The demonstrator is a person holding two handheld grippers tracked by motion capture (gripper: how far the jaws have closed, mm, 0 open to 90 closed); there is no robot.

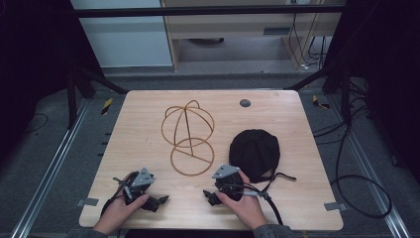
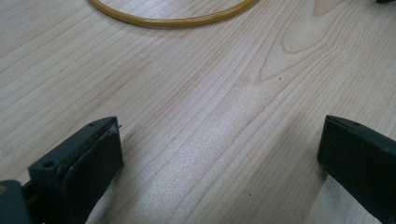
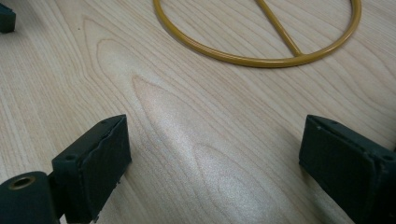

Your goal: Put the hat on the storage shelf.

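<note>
A yellow wire frame (image 1: 187,133), shaped like a cap form on a round base ring, stands in the middle of the wooden table (image 1: 148,114). A black cap (image 1: 254,152) lies to its right, with a strap trailing toward the front. My left gripper (image 1: 157,201) rests near the front left edge, held by a hand, jaws wide apart over bare wood (image 2: 219,154). My right gripper (image 1: 210,196) rests at the front centre, just in front of the cap, also open (image 3: 212,163). The base ring (image 3: 261,58) lies just ahead of the right jaws, and its edge (image 2: 173,19) appears in the left gripper view.
A small dark round disc (image 1: 244,103) sits near the table's far edge. Black cables (image 1: 356,188) lie on the floor to the right. Metal rails (image 1: 54,158) run along both sides of the table. Bare wood separates the two grippers.
</note>
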